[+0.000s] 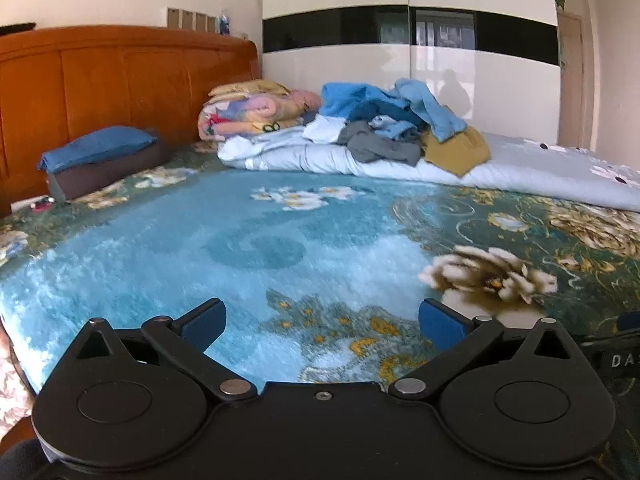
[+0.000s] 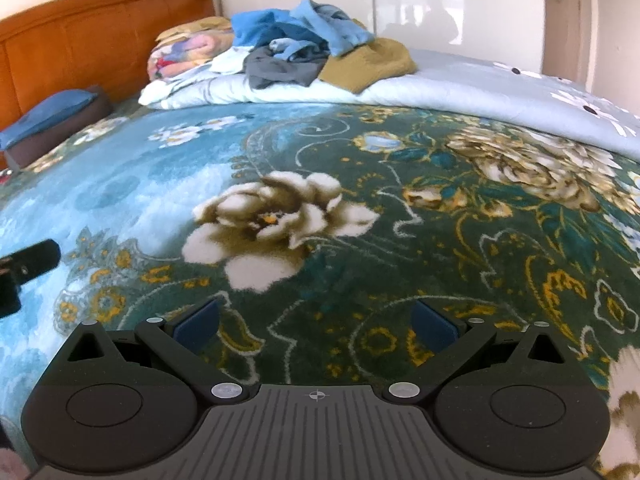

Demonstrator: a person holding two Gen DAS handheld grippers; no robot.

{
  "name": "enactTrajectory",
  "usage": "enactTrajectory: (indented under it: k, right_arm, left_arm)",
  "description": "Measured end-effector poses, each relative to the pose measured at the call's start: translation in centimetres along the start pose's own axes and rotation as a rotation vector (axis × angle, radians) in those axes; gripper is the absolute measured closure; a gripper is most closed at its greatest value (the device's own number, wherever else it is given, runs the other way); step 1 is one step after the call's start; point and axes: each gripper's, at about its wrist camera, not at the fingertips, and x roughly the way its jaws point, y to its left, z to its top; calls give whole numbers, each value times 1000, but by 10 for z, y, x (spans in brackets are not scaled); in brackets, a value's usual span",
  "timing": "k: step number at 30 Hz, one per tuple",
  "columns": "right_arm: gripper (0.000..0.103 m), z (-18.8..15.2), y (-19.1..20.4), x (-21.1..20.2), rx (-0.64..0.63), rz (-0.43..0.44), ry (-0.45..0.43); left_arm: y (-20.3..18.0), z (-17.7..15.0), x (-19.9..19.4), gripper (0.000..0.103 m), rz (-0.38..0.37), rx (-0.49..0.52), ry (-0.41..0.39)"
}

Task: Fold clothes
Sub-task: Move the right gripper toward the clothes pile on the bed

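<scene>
Blue pads line both tongs. The left tongs (image 1: 322,322) stand wide apart with nothing between them, held low over the blue part of the floral blanket (image 1: 280,240). The right tongs (image 2: 316,322) are likewise spread and hold nothing, over the dark green part of the same blanket, near a printed white flower (image 2: 276,216).

The clothes lie well apart from both tongs, at the far side of the bed: a loose pile (image 1: 400,120) on a pale blue quilt (image 1: 540,164). It contains light blue garments (image 1: 432,104), a grey garment (image 1: 380,146) and a mustard garment (image 1: 460,150), all crumpled and overlapping. A folded blue item (image 1: 96,146) rests on a dark cushion near the wooden headboard (image 1: 120,76); whether it belongs to the task cannot be told.

Recommended handling, as a judgement: select one garment at the pile's edge, such as the mustard one, grip a single layer at a hem or shoulder with each tongs, and spread it flat on the bare blanket area. Avoid pinching the quilt beneath.
</scene>
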Motion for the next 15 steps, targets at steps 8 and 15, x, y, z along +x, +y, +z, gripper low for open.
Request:
enactTrajectory:
  k: [8, 15]
  right_arm:
    - [0, 21, 27, 7, -67, 17, 25]
    - [0, 41, 46, 18, -175, 17, -24]
  left_arm:
    - [35, 19, 1, 1, 47, -77, -31]
    - [49, 34, 18, 1, 47, -72, 19]
